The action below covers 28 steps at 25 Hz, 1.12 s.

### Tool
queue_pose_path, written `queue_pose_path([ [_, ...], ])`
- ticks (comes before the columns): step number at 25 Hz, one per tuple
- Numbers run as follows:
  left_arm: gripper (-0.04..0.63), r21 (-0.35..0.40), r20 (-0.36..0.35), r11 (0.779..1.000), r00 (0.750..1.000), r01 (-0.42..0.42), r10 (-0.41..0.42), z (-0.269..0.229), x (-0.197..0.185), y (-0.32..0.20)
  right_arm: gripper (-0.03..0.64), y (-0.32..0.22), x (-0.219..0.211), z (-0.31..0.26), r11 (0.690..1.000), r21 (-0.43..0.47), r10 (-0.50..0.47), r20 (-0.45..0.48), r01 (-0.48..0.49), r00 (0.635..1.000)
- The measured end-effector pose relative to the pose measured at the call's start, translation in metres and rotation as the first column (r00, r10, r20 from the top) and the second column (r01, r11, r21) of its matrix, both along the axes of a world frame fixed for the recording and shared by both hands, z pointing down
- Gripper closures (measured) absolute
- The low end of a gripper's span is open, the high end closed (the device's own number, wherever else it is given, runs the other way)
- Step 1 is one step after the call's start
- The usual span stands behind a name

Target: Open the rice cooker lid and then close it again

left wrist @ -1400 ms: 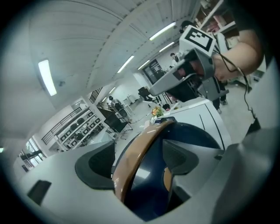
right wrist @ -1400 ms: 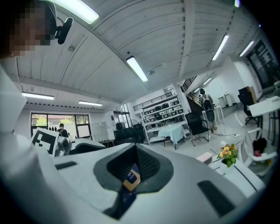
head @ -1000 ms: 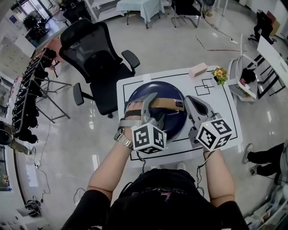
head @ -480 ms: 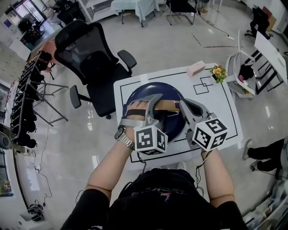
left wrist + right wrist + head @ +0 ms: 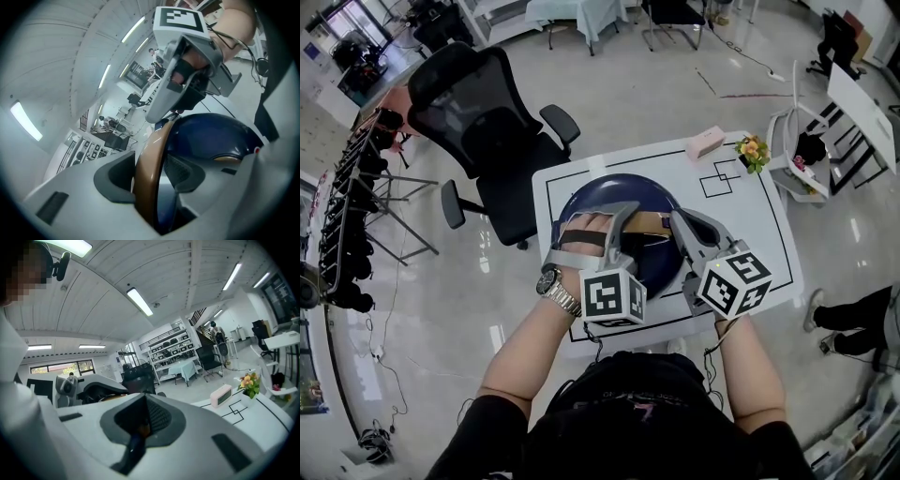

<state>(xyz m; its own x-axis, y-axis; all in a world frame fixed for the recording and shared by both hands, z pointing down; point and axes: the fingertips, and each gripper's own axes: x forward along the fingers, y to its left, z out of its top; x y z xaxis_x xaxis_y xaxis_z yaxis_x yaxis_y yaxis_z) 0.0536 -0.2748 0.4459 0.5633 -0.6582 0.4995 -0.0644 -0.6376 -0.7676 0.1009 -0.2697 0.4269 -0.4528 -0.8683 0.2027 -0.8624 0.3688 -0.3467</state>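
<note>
The dark blue rice cooker (image 5: 614, 192) stands on the white table (image 5: 750, 234) with its lid down and its tan handle (image 5: 649, 222) lying across the top. My left gripper (image 5: 616, 217) straddles the left part of that handle. In the left gripper view the handle (image 5: 149, 154) runs between the jaws, against the left pad (image 5: 115, 176), with a thin gap at the right pad (image 5: 185, 171). These jaws have just been closing around it. My right gripper (image 5: 678, 223) is shut, its tips at the handle's right end.
A pink box (image 5: 706, 142) and a small flower pot (image 5: 756, 150) sit at the table's far right corner. A black office chair (image 5: 478, 112) stands beyond the table on the left, a white rack (image 5: 806, 155) on the right. A person's legs (image 5: 853, 328) show at the right edge.
The left gripper's jaws have narrowed around the tan handle. Both hands stay at the cooker's top, and the lid is still down.
</note>
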Motion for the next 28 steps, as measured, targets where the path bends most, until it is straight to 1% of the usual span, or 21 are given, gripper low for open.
queue_pose_path([
  [5,0.407,-0.014,-0.008,1.000,1.000,0.002,-0.002,-0.001,0.000,0.000,0.615,0.000,0.000,-0.001,1.000,0.000,0.000,0.006,0.000,1.000],
  [16,0.405,-0.038,-0.038,0.999,0.999,0.023,-0.024,-0.003,-0.002,-0.002,0.615,0.000,-0.002,-0.004,1.000,0.015,-0.005,-0.030,0.005,1.000],
  [19,0.405,-0.054,-0.071,0.998,0.997,0.032,-0.036,-0.009,-0.005,-0.004,0.615,0.003,-0.001,-0.012,0.999,0.048,-0.004,-0.023,0.005,1.000],
  [24,0.405,-0.070,-0.133,0.997,0.990,0.041,-0.050,-0.022,-0.012,-0.006,0.615,0.006,0.013,-0.039,0.991,0.119,0.061,-0.003,-0.061,0.998],
  [28,0.405,-0.080,-0.177,0.996,0.982,0.050,-0.064,-0.030,-0.017,-0.006,0.615,0.010,0.026,-0.058,0.982,0.163,0.094,-0.001,-0.092,0.996],
])
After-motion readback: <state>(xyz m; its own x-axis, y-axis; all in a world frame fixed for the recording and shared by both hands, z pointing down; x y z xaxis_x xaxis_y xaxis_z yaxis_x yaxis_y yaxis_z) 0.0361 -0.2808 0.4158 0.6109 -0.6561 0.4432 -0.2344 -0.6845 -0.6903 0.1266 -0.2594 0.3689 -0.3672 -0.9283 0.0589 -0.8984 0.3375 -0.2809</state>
